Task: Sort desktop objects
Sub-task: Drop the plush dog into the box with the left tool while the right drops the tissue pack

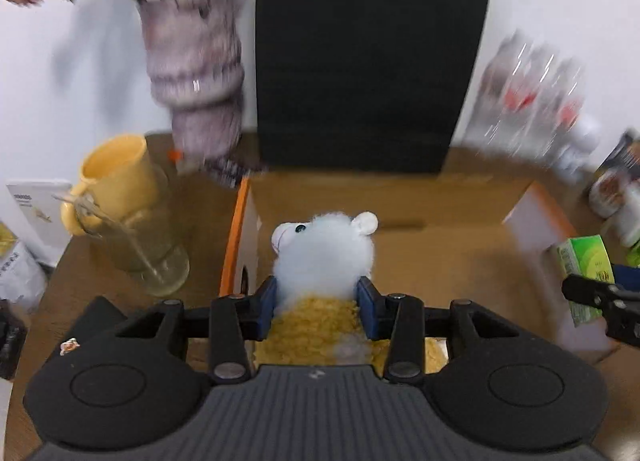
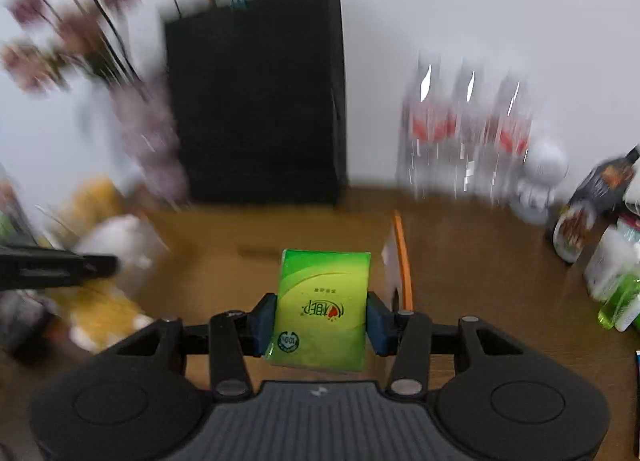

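My left gripper (image 1: 320, 307) is shut on a plush toy (image 1: 324, 257) with a white fluffy head and a yellow body, held above an open cardboard box (image 1: 432, 201). The blue pads (image 1: 267, 305) press into the toy's sides. My right gripper (image 2: 322, 319) is shut on a green tissue pack (image 2: 324, 301), which stands upright between its pads over the same box (image 2: 224, 257). In the left wrist view the tissue pack (image 1: 588, 261) and the right gripper's finger show at the right edge. The right wrist view catches the plush toy (image 2: 108, 293) blurred at the left.
A yellow mug (image 1: 116, 177) and a glass jar (image 1: 156, 253) stand left of the box, a vase of flowers (image 1: 196, 73) behind them. A black box (image 1: 360, 53) stands at the back. Plastic bottles (image 2: 468, 133), a white figure (image 2: 540, 177) and several jars and bottles (image 2: 612, 273) crowd the right side.
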`<state>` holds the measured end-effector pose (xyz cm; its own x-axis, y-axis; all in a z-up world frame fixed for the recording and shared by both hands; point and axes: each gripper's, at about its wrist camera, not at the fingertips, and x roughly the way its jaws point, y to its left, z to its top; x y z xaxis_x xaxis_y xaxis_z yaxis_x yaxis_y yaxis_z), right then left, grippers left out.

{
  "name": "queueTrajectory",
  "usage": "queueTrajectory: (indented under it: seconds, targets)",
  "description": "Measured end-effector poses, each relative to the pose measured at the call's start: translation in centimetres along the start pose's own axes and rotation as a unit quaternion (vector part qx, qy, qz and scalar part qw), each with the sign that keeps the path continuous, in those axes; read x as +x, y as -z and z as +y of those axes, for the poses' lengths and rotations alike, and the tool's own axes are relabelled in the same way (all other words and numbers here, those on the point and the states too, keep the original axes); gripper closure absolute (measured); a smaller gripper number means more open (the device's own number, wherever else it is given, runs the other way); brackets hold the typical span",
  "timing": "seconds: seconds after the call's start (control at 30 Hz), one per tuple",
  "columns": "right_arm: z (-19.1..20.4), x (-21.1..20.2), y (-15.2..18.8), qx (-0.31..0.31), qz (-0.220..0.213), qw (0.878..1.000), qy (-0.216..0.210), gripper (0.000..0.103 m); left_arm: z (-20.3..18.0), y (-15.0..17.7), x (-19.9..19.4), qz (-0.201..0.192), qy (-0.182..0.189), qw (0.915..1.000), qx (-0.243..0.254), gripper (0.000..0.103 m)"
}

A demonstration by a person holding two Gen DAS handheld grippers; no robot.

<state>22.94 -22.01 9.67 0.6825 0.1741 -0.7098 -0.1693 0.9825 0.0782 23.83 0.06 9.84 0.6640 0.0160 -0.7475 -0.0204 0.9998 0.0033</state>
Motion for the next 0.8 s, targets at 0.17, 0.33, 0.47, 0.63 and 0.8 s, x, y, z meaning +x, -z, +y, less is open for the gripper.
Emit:
queueTrajectory:
  seconds: [0.17, 0.33, 0.47, 0.63, 0.8]
  targets:
    - [-0.4, 5.0, 0.9, 0.003, 0.069, 0.998, 0.014, 0.055, 0.4, 0.5, 2.0, 0.016, -0.015, 0.9997, 0.004, 0.052]
    - [0.2, 4.0, 0.7, 0.008, 0.087, 0.996, 0.012, 0.028, -0.2, 1.2, 1.8, 0.022, 0.004, 0.9987, 0.046, 0.033]
    - [0.7, 4.4, 1.6, 0.007, 0.14, 0.99, 0.007, 0.034, -0.5, 1.9, 1.4, 0.028, 0.003, 0.9986, 0.045, 0.028]
    - [1.3, 3.7, 2.8, 0.013, 0.155, 0.987, 0.031, 0.037, 0.2, 2.6, 1.9, 0.024, -0.001, 0.999, 0.037, 0.021]
    - [1.5, 3.2, 3.2, 0.031, 0.159, 0.986, 0.03, 0.037, 0.5, 2.4, 1.6, 0.014, 0.002, 0.9992, 0.038, 0.021]
